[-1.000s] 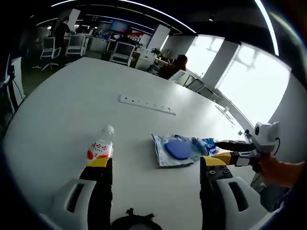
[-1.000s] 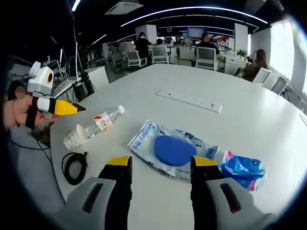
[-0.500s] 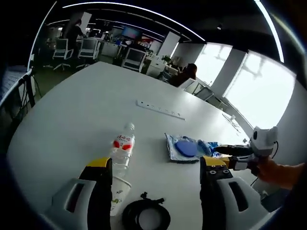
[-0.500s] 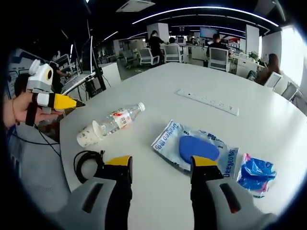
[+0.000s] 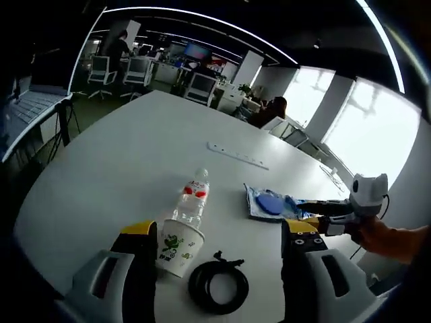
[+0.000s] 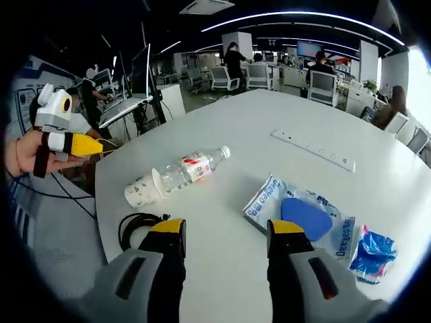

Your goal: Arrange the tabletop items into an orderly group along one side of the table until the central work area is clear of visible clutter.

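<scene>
Plastic bottle (image 5: pixel 193 200) lies pointing away, just ahead of left gripper (image 5: pixel 219 232); both grippers' jaws apart, empty

bottle (image 6: pixel 190 168) beside paper cup (image 6: pixel 142 191)

Open-plan office, dark ceiling w/ curved white LED light strips (image 5: pixel 202 15). Big white rounded tabletop (image 5: pixel 128 155) in foreground. Bright tall windows (image 5: pixel 363 128) on one side. Grey-white office chairs (image 6: pixel 322 84) and desks w/ monitors (image 5: pixel 197 51) at far end; a few people seated there. Greenish floor (image 5: pixel 87 108).
</scene>
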A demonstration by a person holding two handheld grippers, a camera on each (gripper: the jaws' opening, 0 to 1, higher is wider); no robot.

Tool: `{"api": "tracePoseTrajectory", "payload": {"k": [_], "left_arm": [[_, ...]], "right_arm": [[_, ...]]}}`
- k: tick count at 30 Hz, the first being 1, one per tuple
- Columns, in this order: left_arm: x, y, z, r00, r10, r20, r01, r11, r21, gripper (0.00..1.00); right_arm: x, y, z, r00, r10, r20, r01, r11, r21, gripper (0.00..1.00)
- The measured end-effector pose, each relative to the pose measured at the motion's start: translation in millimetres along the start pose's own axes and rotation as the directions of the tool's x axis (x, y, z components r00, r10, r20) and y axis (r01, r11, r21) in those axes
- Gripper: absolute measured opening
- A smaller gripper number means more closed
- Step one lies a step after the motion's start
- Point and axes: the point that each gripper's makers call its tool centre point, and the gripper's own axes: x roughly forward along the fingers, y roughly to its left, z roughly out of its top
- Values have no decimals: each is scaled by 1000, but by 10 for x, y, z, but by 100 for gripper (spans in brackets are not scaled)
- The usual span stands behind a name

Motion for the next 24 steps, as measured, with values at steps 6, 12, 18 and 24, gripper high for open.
{"api": "tracePoseTrajectory", "payload": {"k": [6,12,18,24], "left_arm": [[-203,114,-117,1000,27,2,-27,1000,-2,77],[-372,188,-285,999,45,-6,-45,999,-6,77],[-457,229,-422,999,51,-16,-52,998,-18,78],[-474,209,-602,997,55,-46,-56,998,-24,77]], "right_arm": [[76,290,18,999,38,-7,-38,999,-27,47],[146,533,11,997,70,-18,-71,996,-54,47],[202,743,-67,994,97,-46,-101,992,-80,47],[235,865,-211,990,115,-81,-123,987,-101,46]]}}
